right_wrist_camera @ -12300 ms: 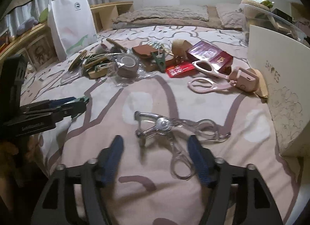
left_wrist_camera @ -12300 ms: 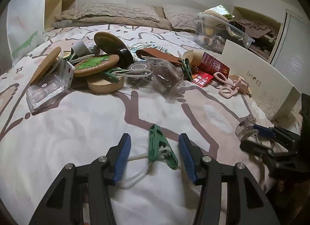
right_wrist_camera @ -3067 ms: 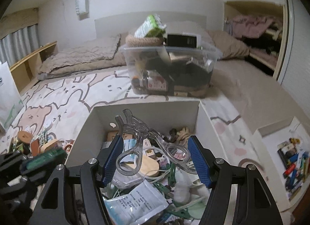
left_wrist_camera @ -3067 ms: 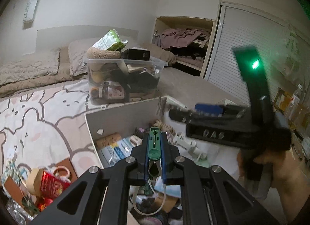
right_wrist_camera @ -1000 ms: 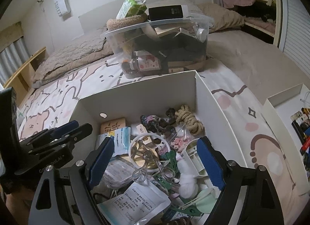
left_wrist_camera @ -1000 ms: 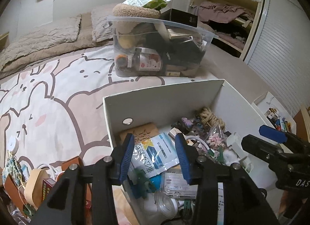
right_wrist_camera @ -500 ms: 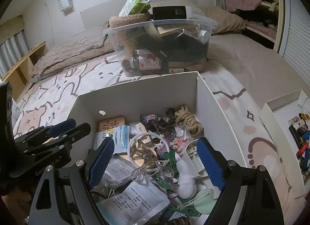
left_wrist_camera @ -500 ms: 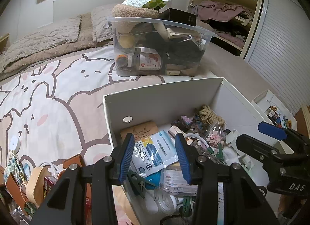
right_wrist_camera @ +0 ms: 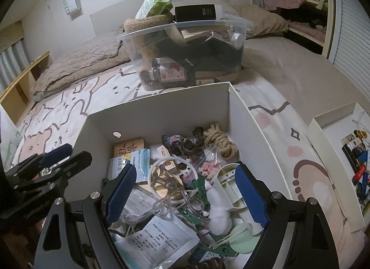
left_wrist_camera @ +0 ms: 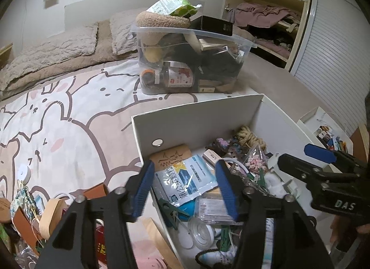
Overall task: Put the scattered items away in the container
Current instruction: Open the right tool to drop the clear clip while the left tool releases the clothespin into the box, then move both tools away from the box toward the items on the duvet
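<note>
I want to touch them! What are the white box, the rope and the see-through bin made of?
White box: likely matte cardboard, with thin flat walls. Rope: probably coarse natural fibre, tan and twisted. See-through bin: clear glossy plastic; its contents show through.

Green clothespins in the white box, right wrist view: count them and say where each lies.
2 that I can make out: one green clothespin upright near the box's middle, another lying flat just in front of it, beside the clear scissors. More may be buried in the clutter.

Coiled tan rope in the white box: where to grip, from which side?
Grip the rope bundle across its knotted middle, coming straight down from above. It lies in the far right corner of the white box; walls block side approaches, and the coil's top is exposed.
</note>
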### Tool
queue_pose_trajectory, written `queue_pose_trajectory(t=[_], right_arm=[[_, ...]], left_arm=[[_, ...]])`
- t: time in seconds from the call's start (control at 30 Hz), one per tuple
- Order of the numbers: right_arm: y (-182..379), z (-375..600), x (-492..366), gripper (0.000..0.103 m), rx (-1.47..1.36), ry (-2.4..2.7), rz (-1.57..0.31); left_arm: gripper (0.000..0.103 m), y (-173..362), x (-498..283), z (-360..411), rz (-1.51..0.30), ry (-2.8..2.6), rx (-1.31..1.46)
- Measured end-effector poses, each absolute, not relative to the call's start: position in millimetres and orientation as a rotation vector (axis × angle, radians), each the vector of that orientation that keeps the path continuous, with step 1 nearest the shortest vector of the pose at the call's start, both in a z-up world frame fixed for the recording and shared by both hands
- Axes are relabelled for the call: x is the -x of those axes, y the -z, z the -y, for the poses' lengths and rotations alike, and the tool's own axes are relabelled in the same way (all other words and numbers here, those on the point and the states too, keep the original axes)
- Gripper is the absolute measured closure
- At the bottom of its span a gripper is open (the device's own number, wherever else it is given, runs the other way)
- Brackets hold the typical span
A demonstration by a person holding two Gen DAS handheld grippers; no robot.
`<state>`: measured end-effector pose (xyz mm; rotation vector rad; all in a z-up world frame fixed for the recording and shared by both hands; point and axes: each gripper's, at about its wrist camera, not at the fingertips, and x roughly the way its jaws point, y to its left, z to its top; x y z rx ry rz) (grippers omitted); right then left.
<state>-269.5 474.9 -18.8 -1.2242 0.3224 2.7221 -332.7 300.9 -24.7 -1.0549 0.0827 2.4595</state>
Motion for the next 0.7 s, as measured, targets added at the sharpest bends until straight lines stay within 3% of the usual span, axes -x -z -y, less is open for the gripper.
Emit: queue_pose_trajectory(t=[0.07,0.17,0.33,0.7], right_arm=[[18,-474,268,0.010,1.213,-2.722,-0.317],[15,-475,266,0.000,1.185,-2.728,-0.314],[14,-476,265,0.000,1.177,-2.726,-0.322],[11,-476,263,0.000,1.141,-2.719,-0.302]], left_arm=[[0.017,22,329,-300,-0.094,-2.471,1.035],[0.009,18,326,-298,-0.099,-2.478,1.032],[0.000,16,324,-293,-0.109,-2.495,1.036],[0.000,17,323,-275,-0.088,-2.524,1.066]])
